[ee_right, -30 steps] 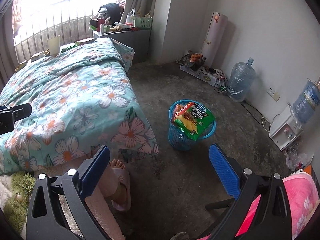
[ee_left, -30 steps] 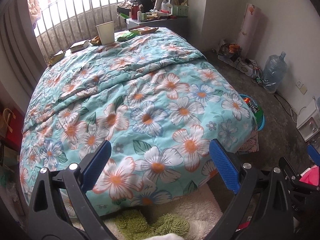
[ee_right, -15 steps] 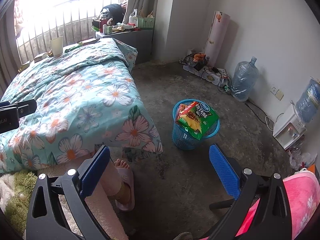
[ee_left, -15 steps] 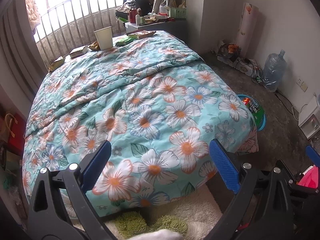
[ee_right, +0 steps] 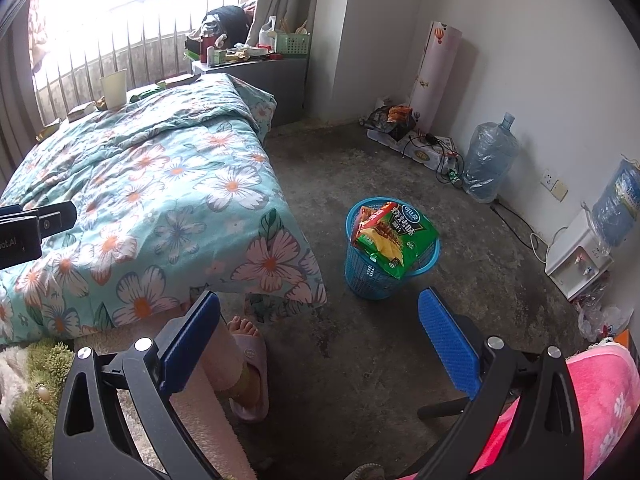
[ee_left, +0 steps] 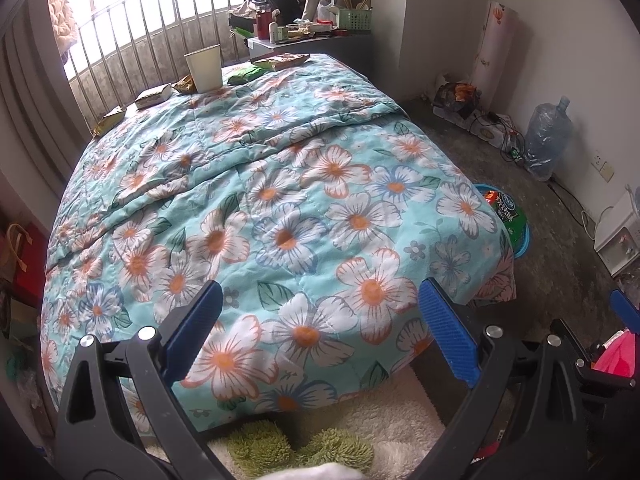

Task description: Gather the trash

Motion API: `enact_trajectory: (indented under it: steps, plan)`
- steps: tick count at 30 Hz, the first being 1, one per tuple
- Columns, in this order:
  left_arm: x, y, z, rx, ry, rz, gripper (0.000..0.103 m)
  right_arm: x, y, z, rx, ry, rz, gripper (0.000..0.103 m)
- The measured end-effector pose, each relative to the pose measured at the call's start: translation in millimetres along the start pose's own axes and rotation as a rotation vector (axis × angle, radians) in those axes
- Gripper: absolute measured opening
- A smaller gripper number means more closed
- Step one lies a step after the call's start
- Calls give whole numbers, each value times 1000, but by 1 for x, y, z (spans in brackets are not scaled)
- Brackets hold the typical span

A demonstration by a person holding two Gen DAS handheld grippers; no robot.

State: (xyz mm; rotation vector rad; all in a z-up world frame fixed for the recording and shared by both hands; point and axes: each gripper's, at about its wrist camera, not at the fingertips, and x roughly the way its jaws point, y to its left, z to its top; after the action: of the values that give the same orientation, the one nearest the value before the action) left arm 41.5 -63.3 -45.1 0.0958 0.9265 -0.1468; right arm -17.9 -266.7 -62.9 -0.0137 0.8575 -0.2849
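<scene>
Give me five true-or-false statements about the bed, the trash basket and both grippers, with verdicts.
1. The paper cup stands upright at the far end of the bed. True.
2. The blue basket is empty. False: a green snack bag lies across its top.
3. The left gripper holds a wrapper. False: it is open and empty.
4. The right gripper is open. True.
5. The basket sits on the bed. False: it stands on the floor beside it.
</scene>
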Motion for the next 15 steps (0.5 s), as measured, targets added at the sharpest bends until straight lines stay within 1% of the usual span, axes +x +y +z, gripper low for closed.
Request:
enact_trajectory:
  steps: [15]
  plan:
    - [-2,-7,2,11,4,-17,94,-2,-6,2,11,-7,-18,97]
